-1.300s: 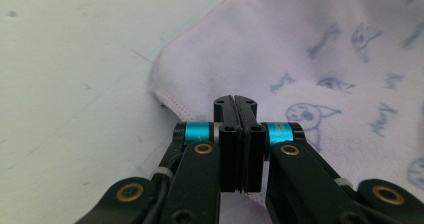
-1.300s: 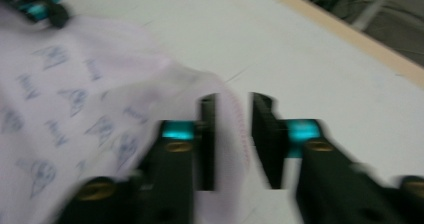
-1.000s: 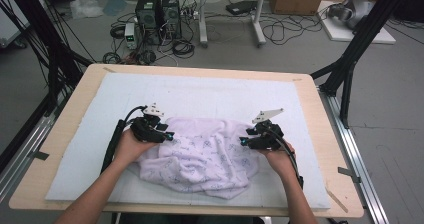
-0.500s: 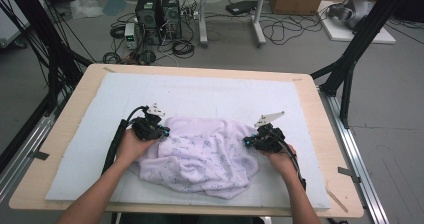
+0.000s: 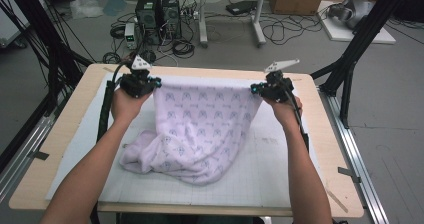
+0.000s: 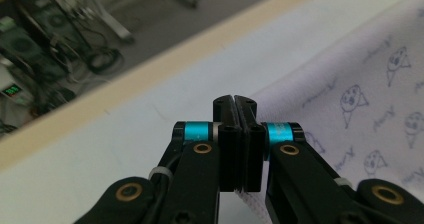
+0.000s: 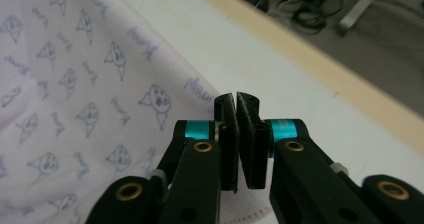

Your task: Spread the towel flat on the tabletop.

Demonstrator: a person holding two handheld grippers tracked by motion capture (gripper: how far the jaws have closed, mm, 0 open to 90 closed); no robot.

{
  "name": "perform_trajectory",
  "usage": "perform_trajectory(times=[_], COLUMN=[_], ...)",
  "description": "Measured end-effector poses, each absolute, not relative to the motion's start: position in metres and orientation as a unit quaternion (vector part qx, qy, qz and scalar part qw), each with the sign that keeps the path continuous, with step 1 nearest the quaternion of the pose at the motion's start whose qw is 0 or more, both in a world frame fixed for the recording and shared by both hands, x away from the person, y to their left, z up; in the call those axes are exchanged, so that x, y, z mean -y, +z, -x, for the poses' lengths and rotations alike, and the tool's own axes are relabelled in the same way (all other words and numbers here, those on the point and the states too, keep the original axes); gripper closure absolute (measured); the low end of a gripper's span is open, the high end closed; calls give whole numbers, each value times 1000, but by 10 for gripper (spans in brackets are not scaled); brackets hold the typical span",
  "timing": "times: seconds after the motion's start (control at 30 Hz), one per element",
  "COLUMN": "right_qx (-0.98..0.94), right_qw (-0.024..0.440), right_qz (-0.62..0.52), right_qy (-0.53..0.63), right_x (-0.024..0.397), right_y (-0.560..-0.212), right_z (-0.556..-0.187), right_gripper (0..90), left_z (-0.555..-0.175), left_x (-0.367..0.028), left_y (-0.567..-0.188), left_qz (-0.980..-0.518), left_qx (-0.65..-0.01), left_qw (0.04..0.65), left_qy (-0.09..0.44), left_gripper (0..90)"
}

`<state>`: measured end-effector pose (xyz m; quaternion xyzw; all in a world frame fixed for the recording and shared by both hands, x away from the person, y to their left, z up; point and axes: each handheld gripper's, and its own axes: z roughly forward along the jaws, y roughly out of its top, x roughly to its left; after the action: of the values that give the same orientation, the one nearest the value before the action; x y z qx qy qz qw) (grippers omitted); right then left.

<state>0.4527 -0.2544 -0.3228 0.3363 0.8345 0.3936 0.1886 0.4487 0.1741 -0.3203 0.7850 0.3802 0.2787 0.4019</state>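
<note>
**Cloth pinched and lifted**

My left gripper and right gripper have just closed, each pinching a corner of the cloth and raising it off the counter. Its top edge now hangs stretched between them (lower part still bunched on the mat). Nothing nearby blocks spreading it.

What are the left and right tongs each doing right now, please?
Left tongs: closed on the top edge of the cloth.
Right tongs: closed on the cloth's other top corner.
</note>
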Motion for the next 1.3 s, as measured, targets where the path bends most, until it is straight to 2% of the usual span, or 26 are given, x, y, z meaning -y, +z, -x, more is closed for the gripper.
perform_trajectory(times=[0.03,0.07,0.13,0.23,0.27,0.37,0.4,0.67,0.8,1.0,1.3], right_qx=[-825,-816,-814,-830,-838,-842,-846,-846,-853,-850,-863], right_qw=[197,192,167,145,147,129,125,113,94,86,56], right_qz=[-347,-366,-376,-361,-345,-340,-327,-296,-284,-266,-242], right_qy=[400,404,409,399,396,400,402,430,426,446,441], right_x=[254,254,251,242,237,232,228,225,224,223,211], right_y=[-322,-325,-335,-356,-368,-378,-385,-391,-392,-394,-424], right_z=[-459,-466,-469,-460,-449,-438,-423,-378,-354,-320,-283], right_gripper=[692,643,571,543,542,522,515,479,423,425,403], left_z=[-456,-459,-460,-451,-448,-433,-425,-380,-359,-331,-286], left_x=[-174,-175,-176,-181,-183,-186,-188,-197,-201,-205,-195], left_y=[-322,-326,-337,-358,-363,-375,-378,-390,-389,-384,-388], left_qz=[-780,-787,-800,-810,-814,-821,-822,-833,-836,-834,-853], left_qx=[-400,-403,-407,-398,-396,-384,-378,-337,-320,-295,-242], left_qw=[390,382,369,377,376,383,389,419,431,454,456], left_qy=[281,268,243,210,196,180,174,133,115,107,79], left_gripper=[774,671,636,608,574,565,545,503,478,449,344])
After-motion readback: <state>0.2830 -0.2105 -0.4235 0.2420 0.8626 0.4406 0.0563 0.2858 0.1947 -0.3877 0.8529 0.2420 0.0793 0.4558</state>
